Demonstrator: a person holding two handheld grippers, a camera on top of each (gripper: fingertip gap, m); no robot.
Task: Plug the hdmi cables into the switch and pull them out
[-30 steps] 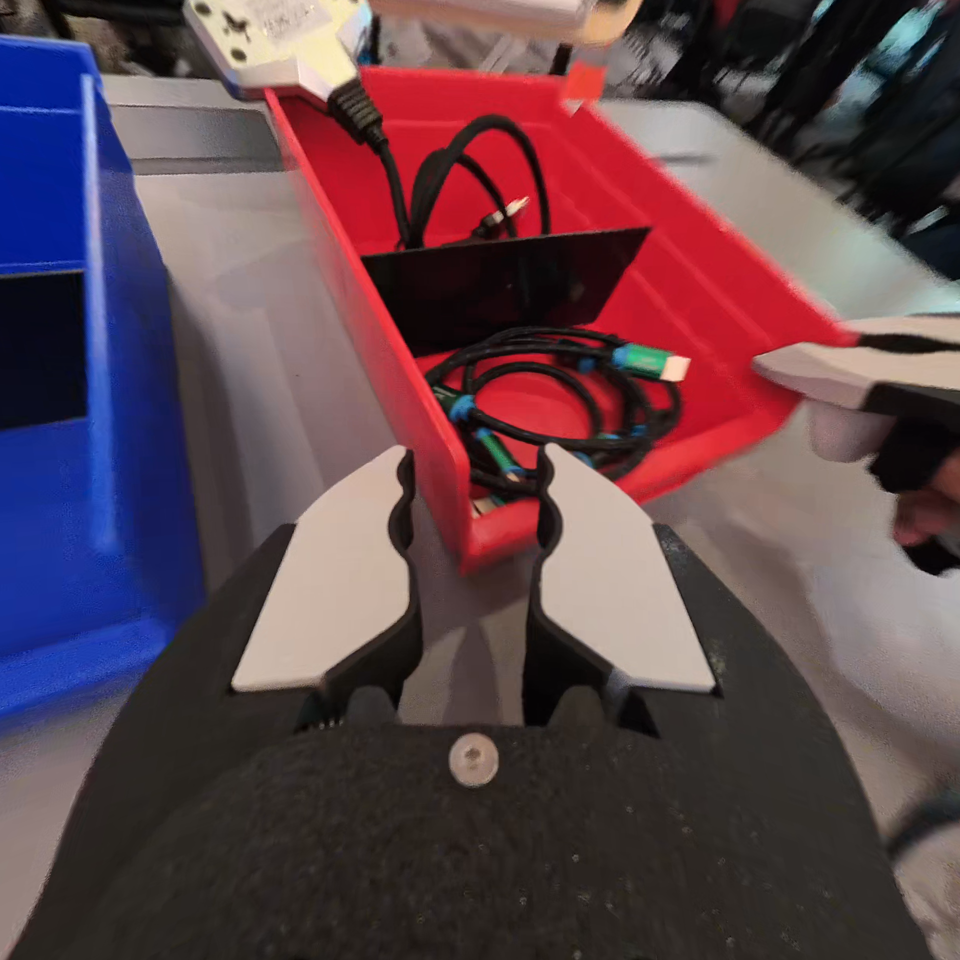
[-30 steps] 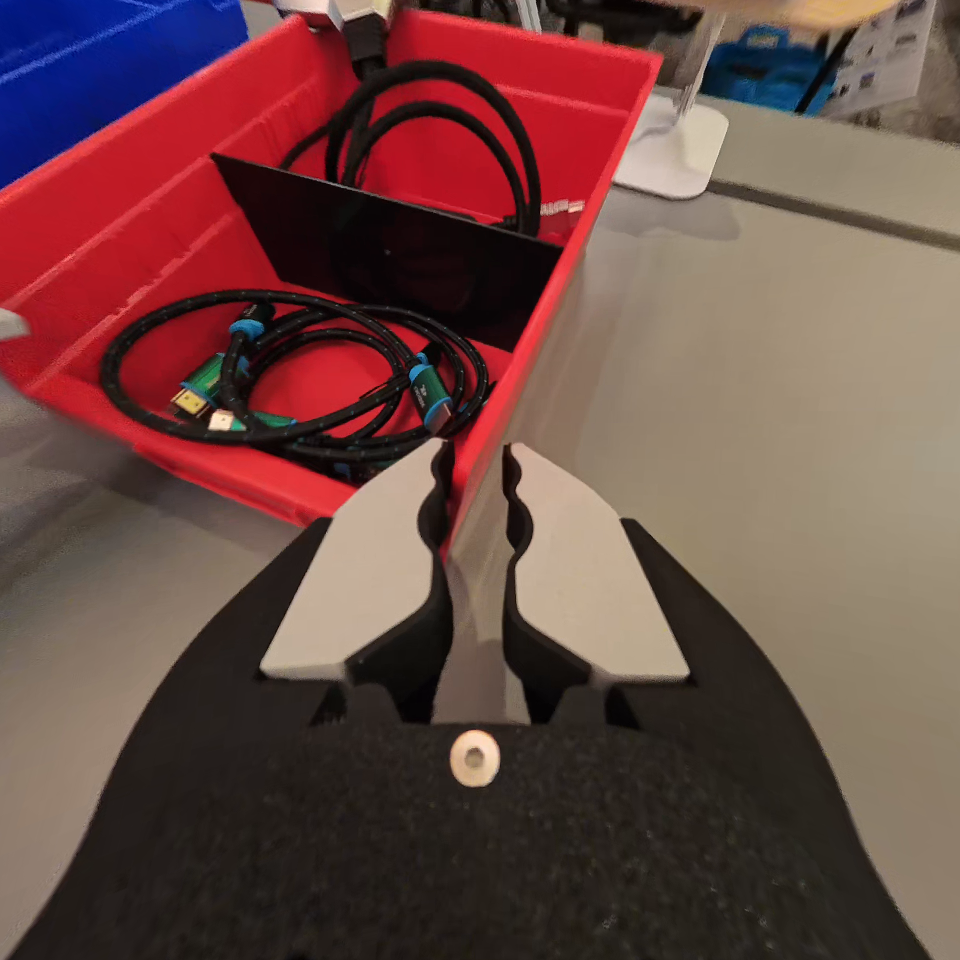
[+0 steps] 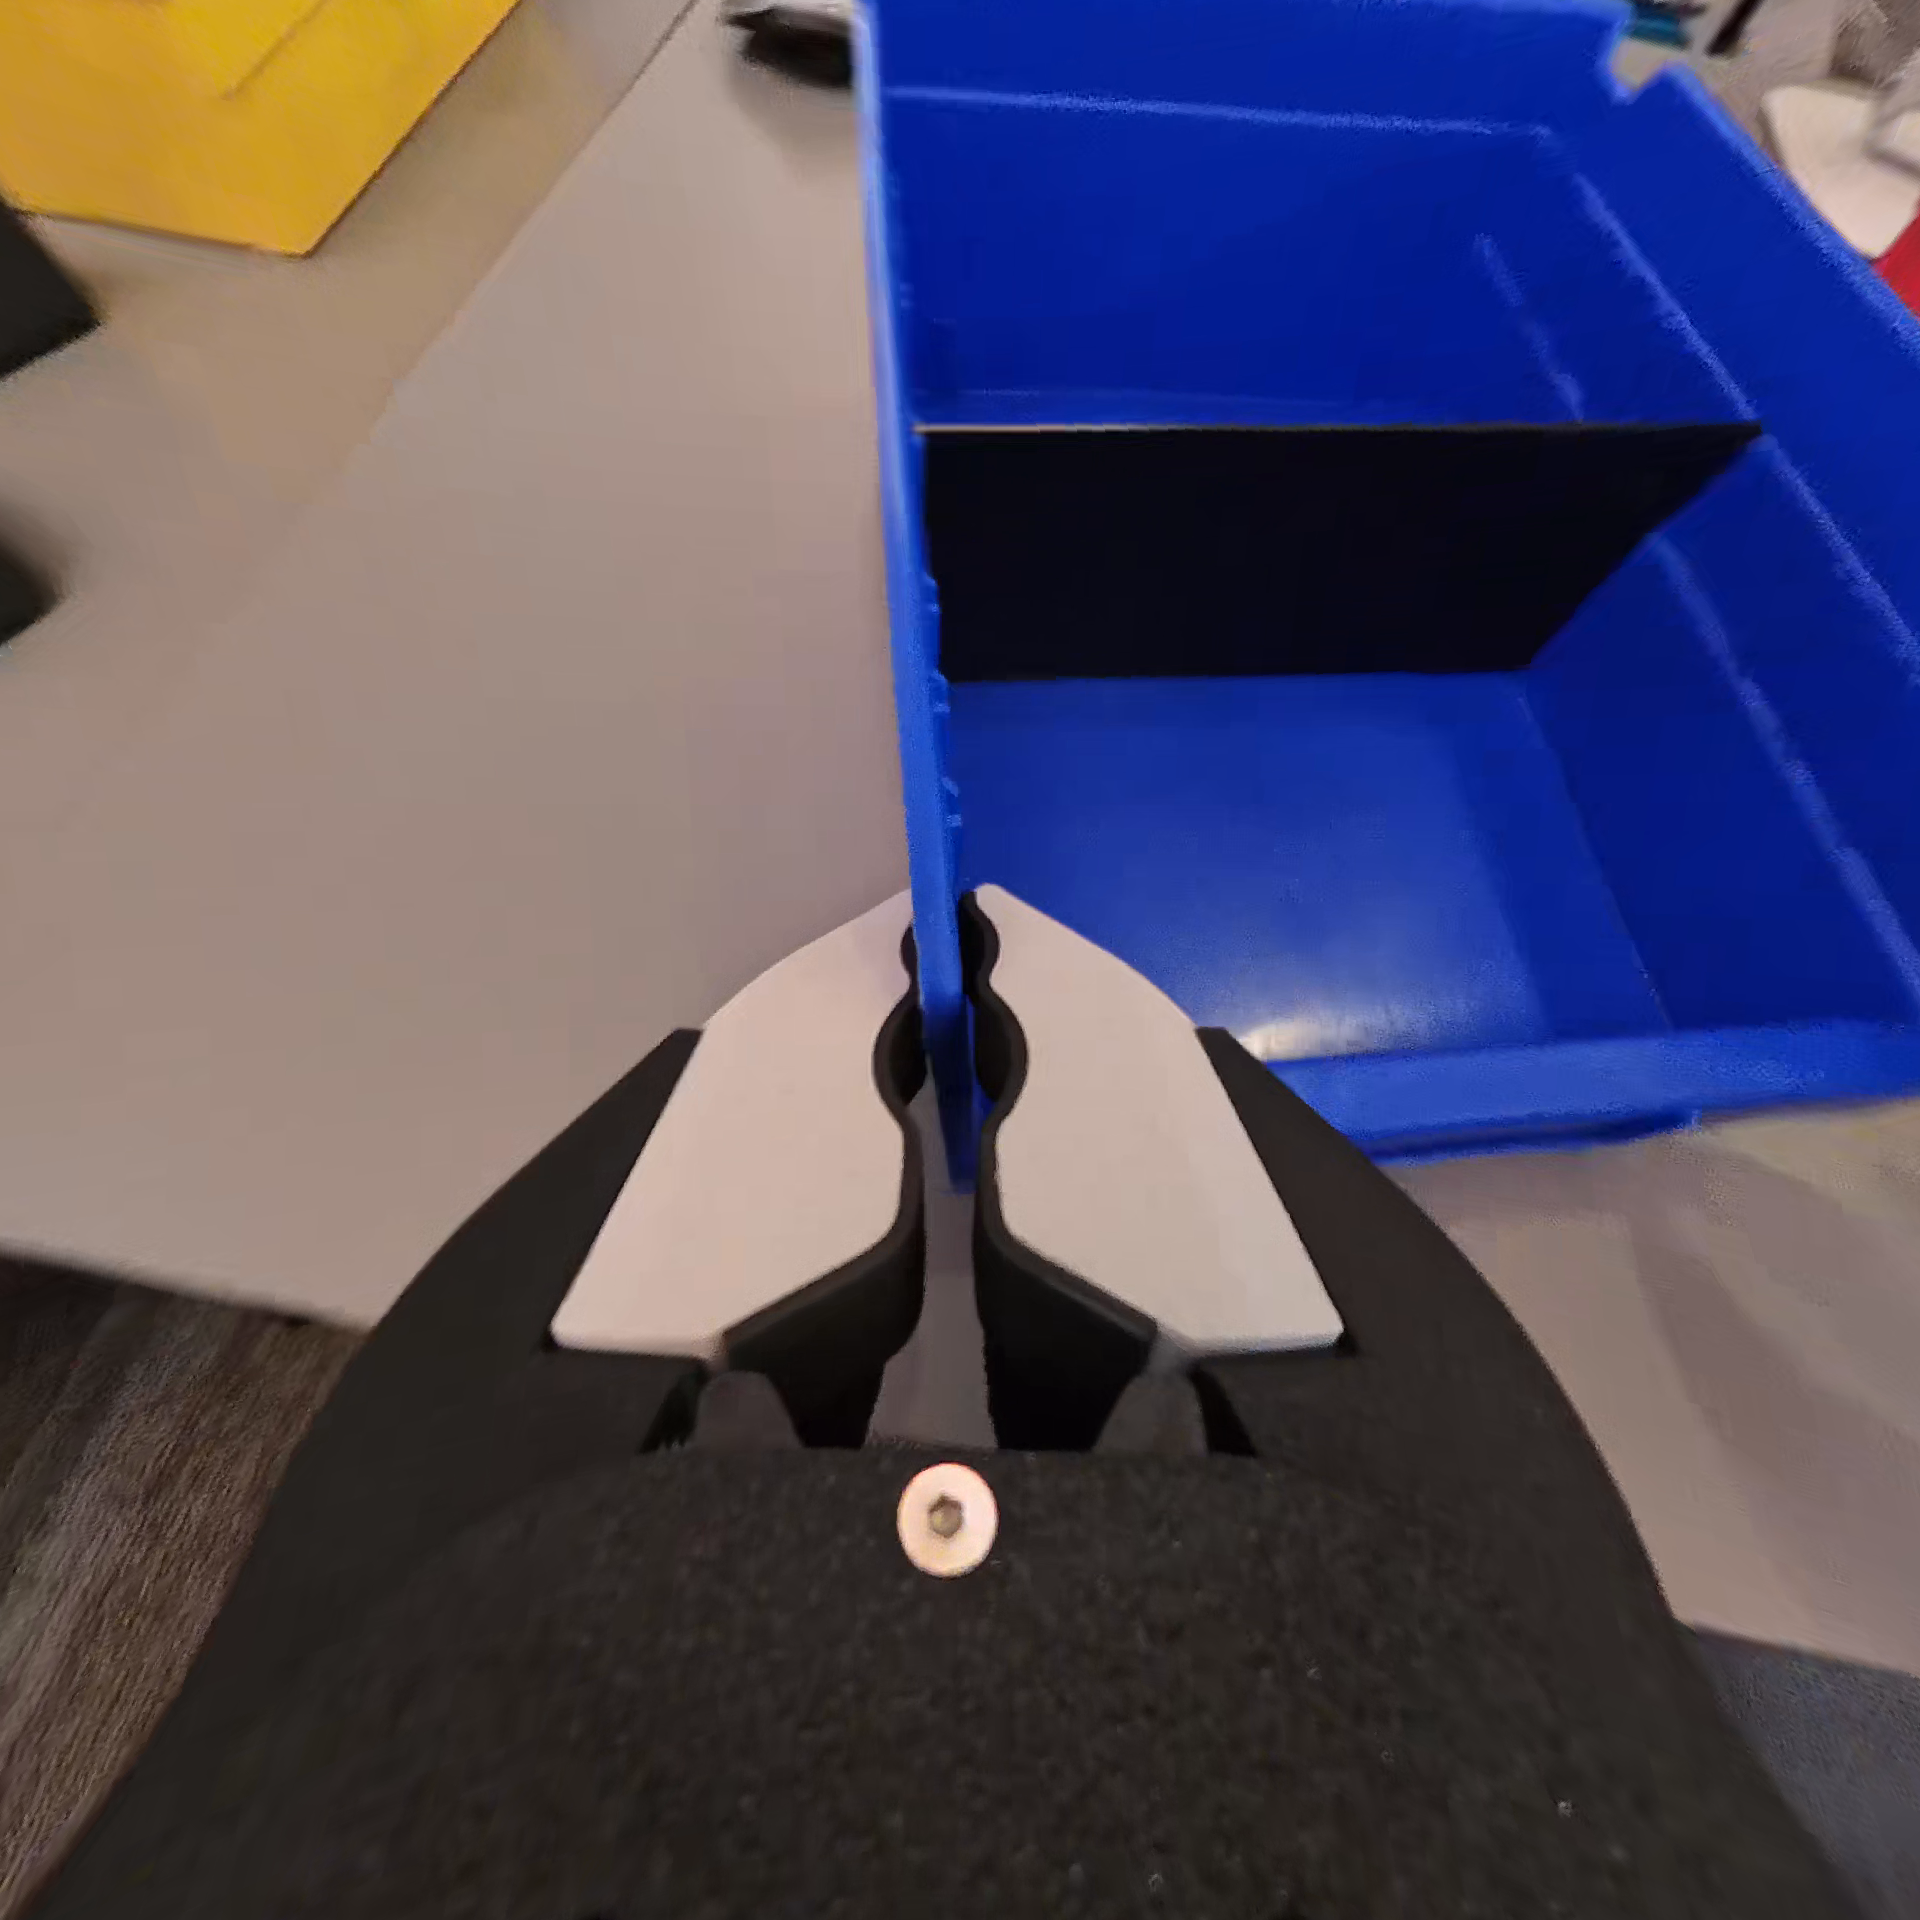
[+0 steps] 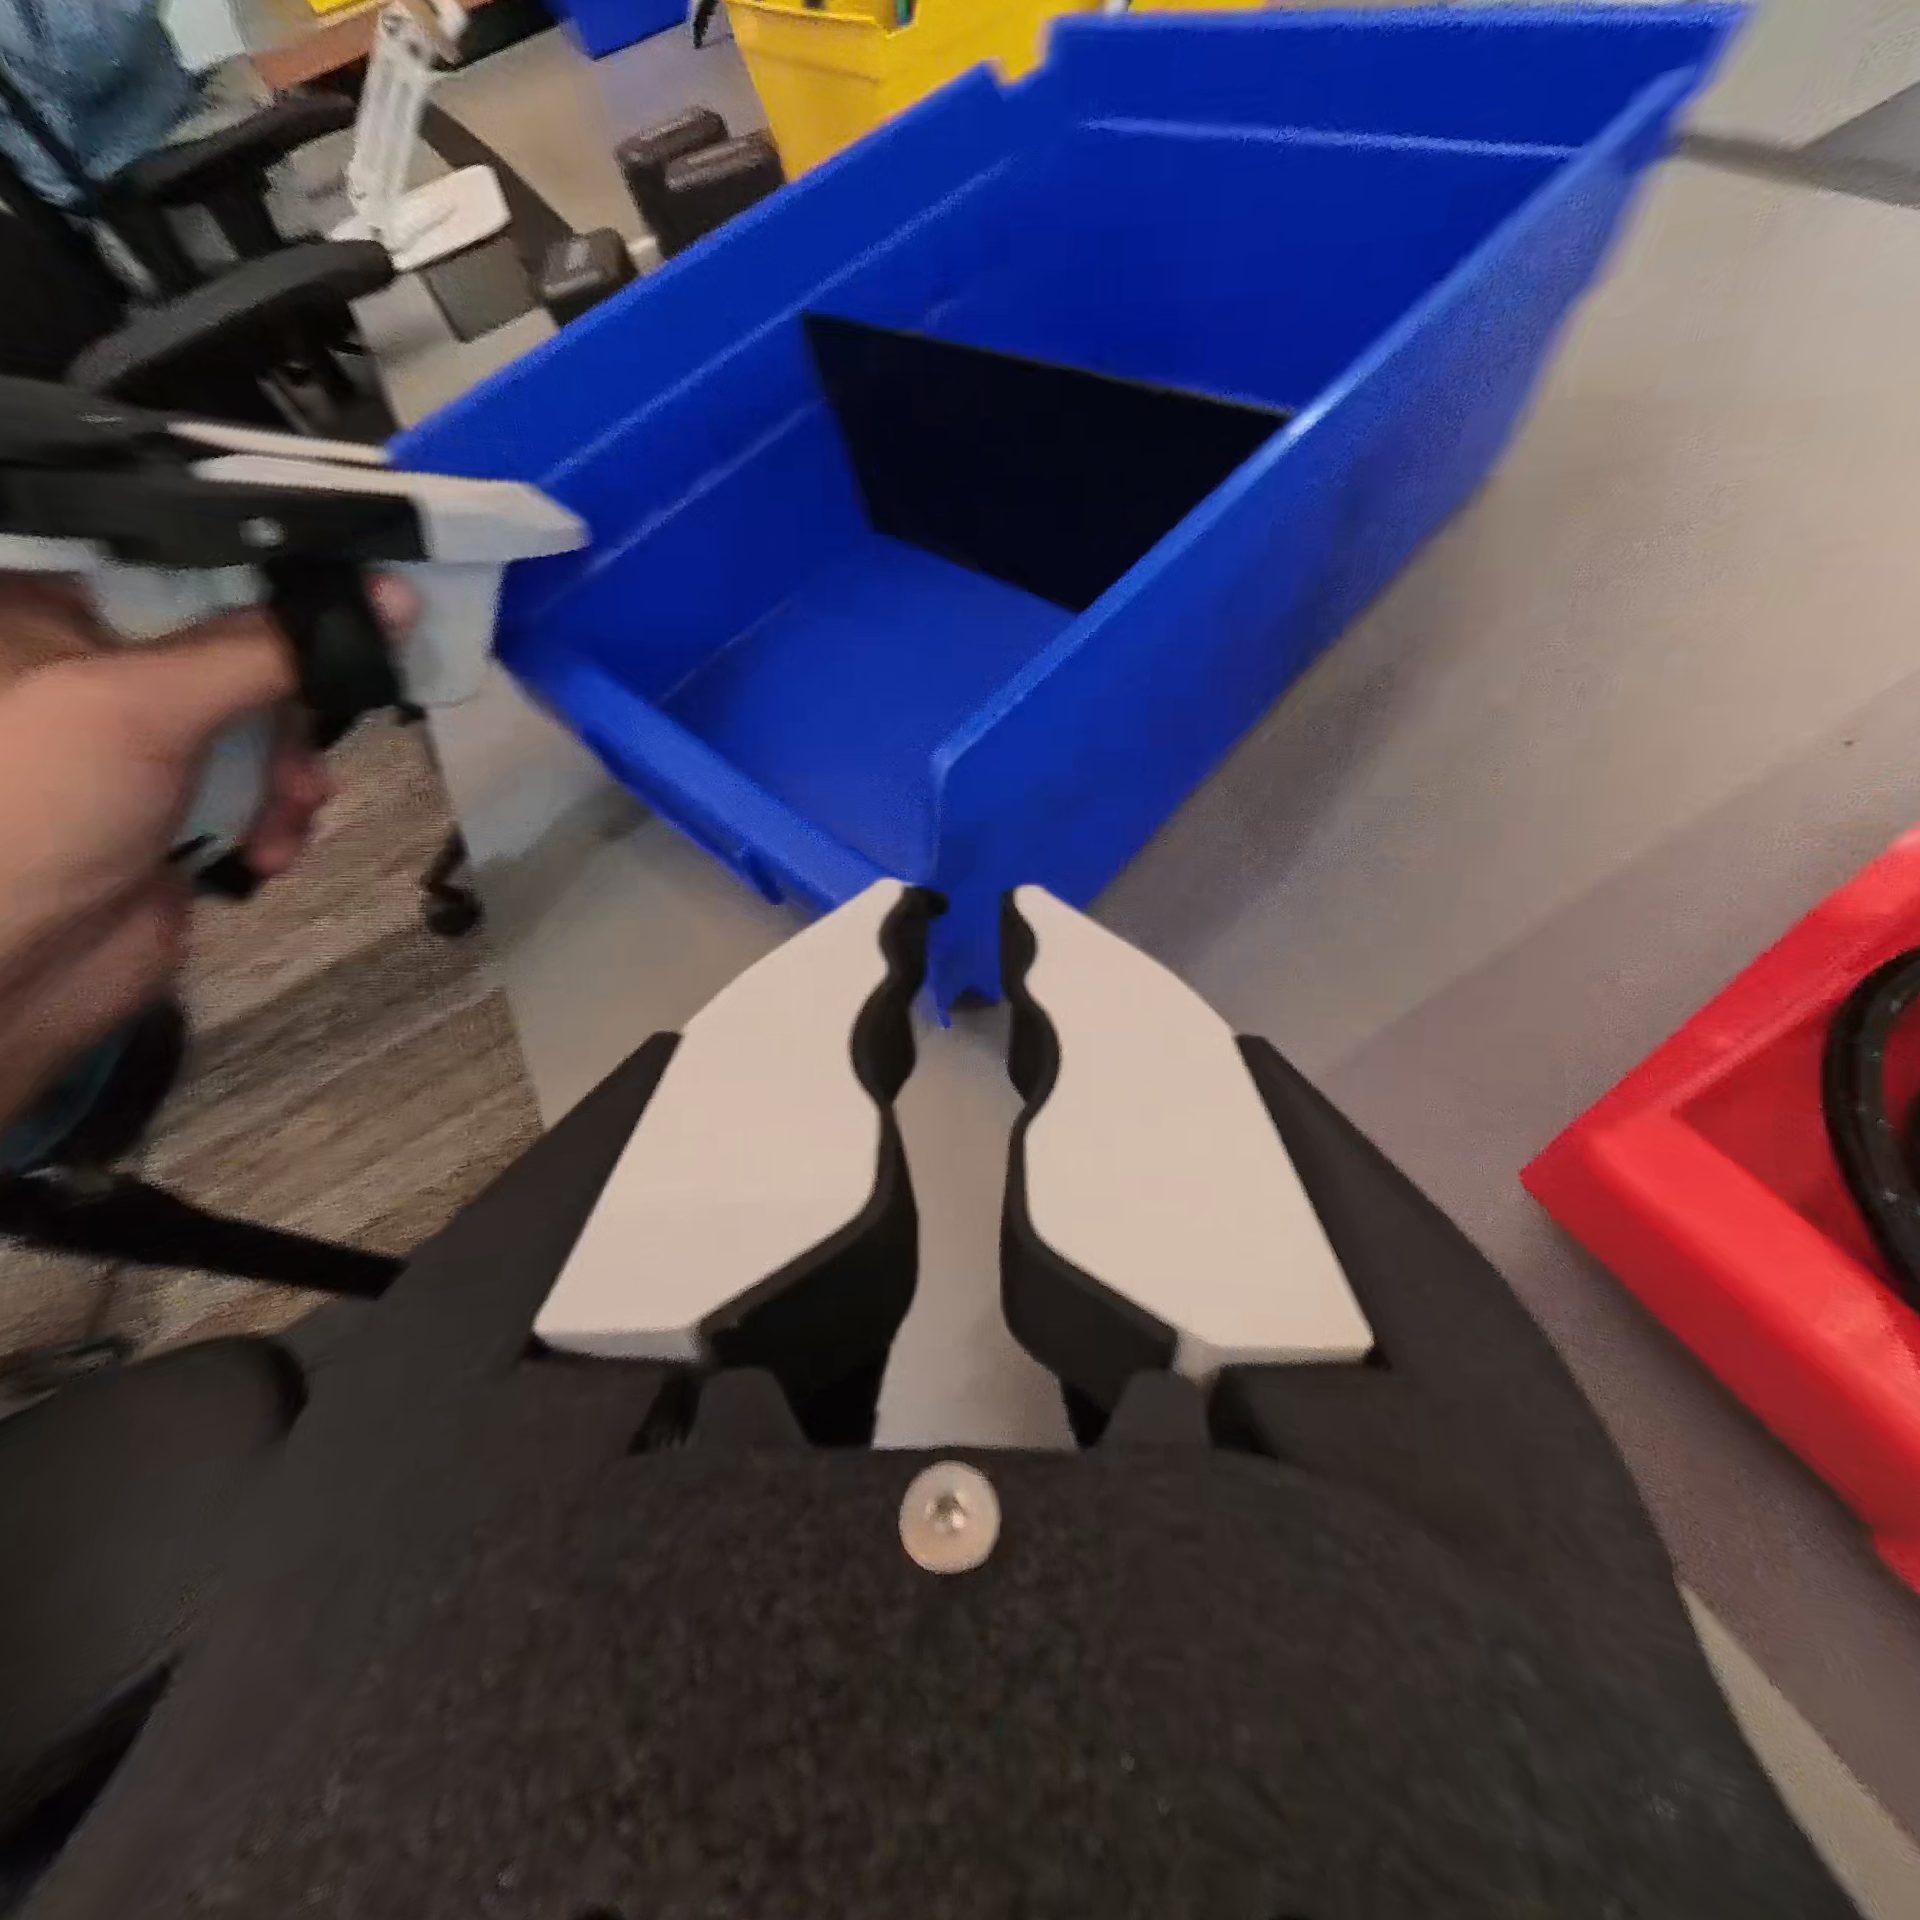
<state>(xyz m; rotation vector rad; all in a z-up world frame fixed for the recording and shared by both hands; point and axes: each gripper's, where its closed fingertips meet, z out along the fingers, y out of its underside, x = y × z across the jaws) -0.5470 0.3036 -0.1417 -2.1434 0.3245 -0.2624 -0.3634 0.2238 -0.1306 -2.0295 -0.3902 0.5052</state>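
Observation:
An empty blue bin (image 3: pixel 1299 862) with a black divider (image 3: pixel 1299 551) stands on the grey table. My left gripper (image 3: pixel 940 914) is shut on its left wall near the front corner. In the right wrist view my right gripper (image 4: pixel 964 909) pinches the front end of the blue bin's (image 4: pixel 1091 748) right wall. The left gripper (image 4: pixel 499 509), held by a hand (image 4: pixel 104 748), shows there at the bin's other front corner. A red bin (image 4: pixel 1714 1195) at the right edge holds a black cable loop (image 4: pixel 1860 1122). The switch is out of view.
A yellow bin (image 4: pixel 862 73) stands behind the blue one and also shows in the left wrist view (image 3: pixel 229 114). Office chairs (image 4: pixel 239 312) and a white stand (image 4: pixel 416 197) are off to the left. The table's front edge is close, with carpet (image 4: pixel 312 1039) below.
Both grippers have left the red bin with the cables and moved left to the blue bin. Both have closed on its walls, one at each front corner.

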